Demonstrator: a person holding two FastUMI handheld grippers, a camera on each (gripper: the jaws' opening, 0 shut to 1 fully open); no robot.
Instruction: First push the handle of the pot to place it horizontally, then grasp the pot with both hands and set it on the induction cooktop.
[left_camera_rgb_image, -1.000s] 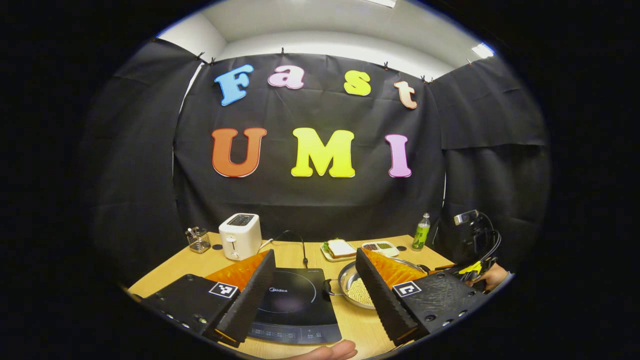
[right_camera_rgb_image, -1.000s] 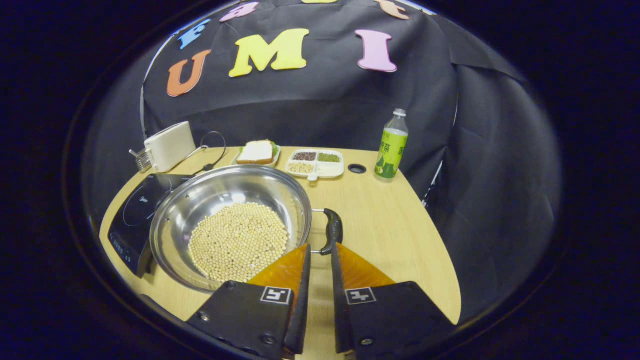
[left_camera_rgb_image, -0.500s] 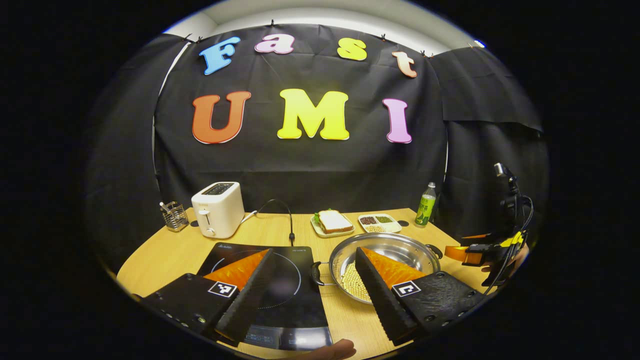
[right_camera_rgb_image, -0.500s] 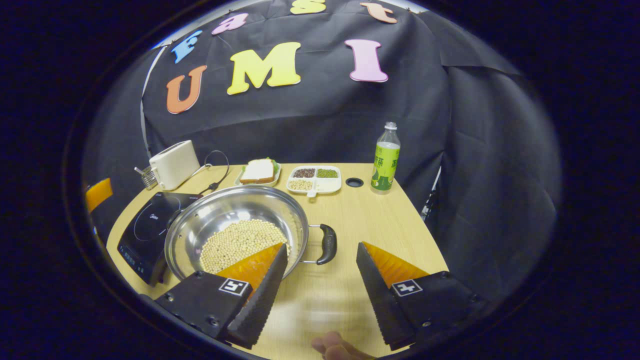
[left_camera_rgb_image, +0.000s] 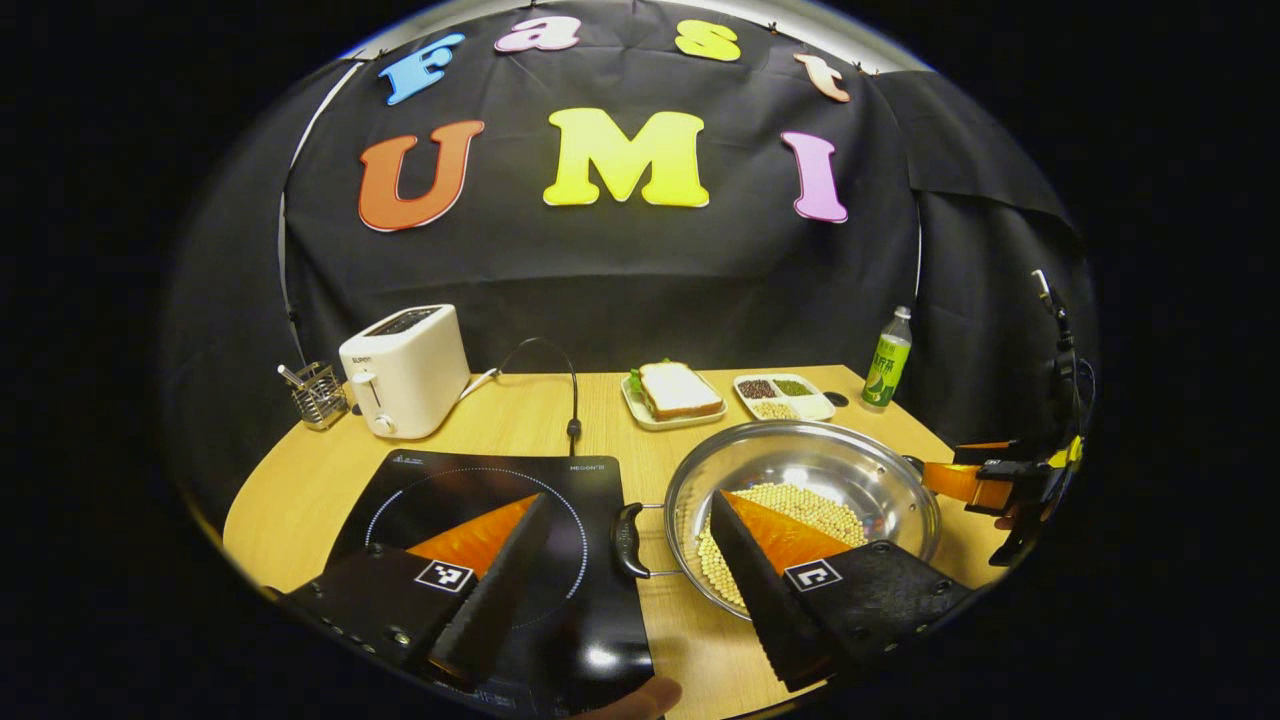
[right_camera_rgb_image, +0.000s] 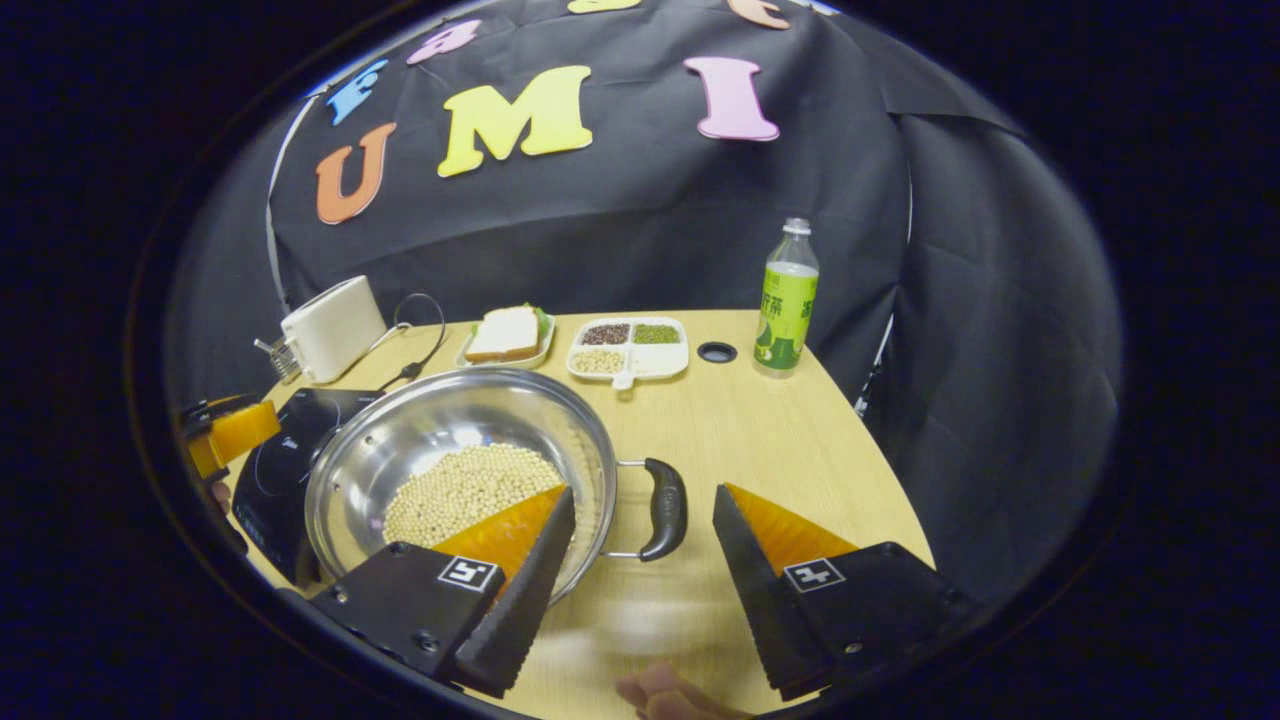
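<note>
Both the left gripper (left_camera_rgb_image: 630, 590) and the right gripper (right_camera_rgb_image: 640, 590) are spread wide, each with a black side handle (right_camera_rgb_image: 665, 508) between its fingers, untouched. The round steel pot (right_camera_rgb_image: 440, 420) of pale beans sits on the wooden table (right_camera_rgb_image: 780, 450), touching the black induction cooktop (left_camera_rgb_image: 470, 500).

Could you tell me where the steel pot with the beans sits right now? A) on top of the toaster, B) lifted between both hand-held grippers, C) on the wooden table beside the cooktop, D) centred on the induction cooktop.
C: the pot rests on the table, beside the induction cooktop, with both hand-held grippers open.
</note>
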